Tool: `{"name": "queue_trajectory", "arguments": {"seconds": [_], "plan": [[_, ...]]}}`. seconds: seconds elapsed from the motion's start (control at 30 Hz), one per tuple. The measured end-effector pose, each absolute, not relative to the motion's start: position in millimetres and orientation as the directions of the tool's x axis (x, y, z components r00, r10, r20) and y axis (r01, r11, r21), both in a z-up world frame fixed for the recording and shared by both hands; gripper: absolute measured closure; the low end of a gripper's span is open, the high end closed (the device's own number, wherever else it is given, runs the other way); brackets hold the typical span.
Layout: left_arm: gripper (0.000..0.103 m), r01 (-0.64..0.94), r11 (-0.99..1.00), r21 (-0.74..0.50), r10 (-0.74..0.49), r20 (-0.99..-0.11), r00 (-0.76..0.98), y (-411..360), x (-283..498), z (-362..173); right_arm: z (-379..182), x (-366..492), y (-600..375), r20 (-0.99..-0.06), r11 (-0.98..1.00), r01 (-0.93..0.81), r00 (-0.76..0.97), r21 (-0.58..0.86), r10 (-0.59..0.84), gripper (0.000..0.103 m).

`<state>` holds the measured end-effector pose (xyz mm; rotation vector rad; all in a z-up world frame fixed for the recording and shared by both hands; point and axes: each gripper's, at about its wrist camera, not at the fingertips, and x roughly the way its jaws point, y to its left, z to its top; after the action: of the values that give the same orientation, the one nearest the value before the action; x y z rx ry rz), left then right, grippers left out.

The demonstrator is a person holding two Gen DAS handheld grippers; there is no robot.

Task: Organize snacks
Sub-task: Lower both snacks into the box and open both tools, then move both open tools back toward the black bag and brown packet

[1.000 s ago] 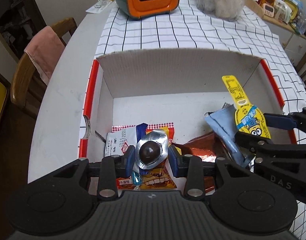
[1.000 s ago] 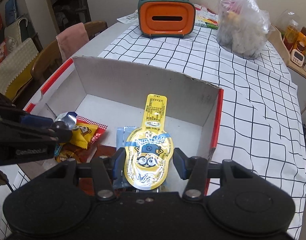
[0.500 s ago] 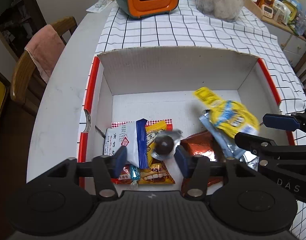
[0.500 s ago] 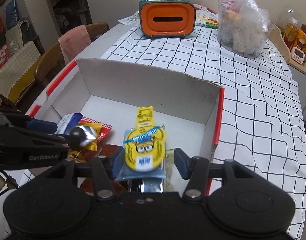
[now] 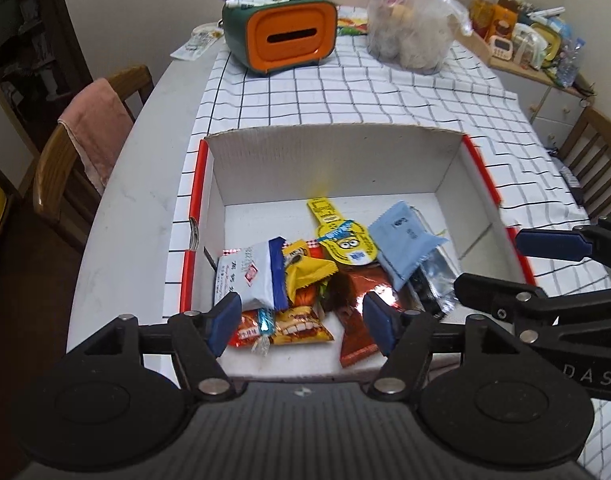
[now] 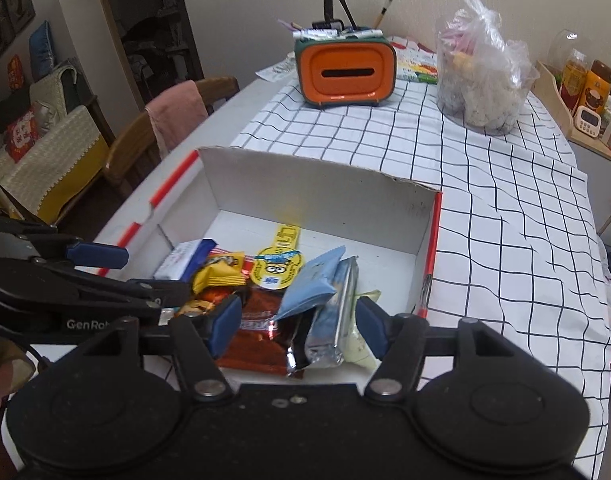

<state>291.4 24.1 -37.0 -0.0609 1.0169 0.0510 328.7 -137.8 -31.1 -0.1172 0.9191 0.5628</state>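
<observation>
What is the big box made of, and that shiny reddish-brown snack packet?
The box looks like cardboard: matte white walls with a rough cut top edge. The reddish-brown packet looks like glossy foil or metallised plastic: it crinkles and throws bright glints.

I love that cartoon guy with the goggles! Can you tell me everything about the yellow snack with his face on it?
The yellow snack pack is a flat, glossy packet shaped like a paddle: a round end printed with a goggle-eyed cartoon face and a blue band, and a long narrow tab with printing. It lies face up inside the white cardboard box, tab pointing toward the far wall. Its round end rests on the pile, overlapping a brown wrapper and touching the light blue packet. No jaws hold it.
</observation>
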Motion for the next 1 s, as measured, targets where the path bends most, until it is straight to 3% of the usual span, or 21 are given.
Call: {"name": "queue_trajectory", "arguments": {"seconds": [0.23, 0.4, 0.63, 0.7, 1.0], "plan": [[0.029, -0.048, 0.998, -0.048, -0.012, -0.821, 0.571, 17.9, 258.0, -18.6, -12.3, 299.2, -145.7, -0.757, 0.84, -0.52, 0.484, 0.154, 0.439, 0.035], [0.021, -0.031, 0.998, -0.052, -0.023, -0.802, 0.597, 16.6, 233.2, -10.4, -3.4, 277.0, -155.3, -0.739, 0.831, -0.527, 0.486, 0.178, 0.467, 0.023], [0.02, 0.0, 0.999, -0.037, -0.029, -0.789, 0.614, 13.5, 198.4, -11.9, -0.7, 245.8, -166.0, -0.727, 0.82, -0.535, 0.479, 0.202, 0.491, 0.022], [0.02, -0.002, 0.999, -0.035, -0.026, -0.788, 0.615, 14.0, 189.5, -14.2, -2.8, 237.9, -168.0, -0.728, 0.82, -0.535, 0.477, 0.204, 0.493, 0.013], [0.017, 0.0, 0.998, -0.058, -0.048, -0.827, 0.56, 20.8, 149.3, -43.5, -31.0, 202.4, -180.4, -0.746, 0.837, -0.481, 0.451, 0.259, 0.49, 0.007]]}}
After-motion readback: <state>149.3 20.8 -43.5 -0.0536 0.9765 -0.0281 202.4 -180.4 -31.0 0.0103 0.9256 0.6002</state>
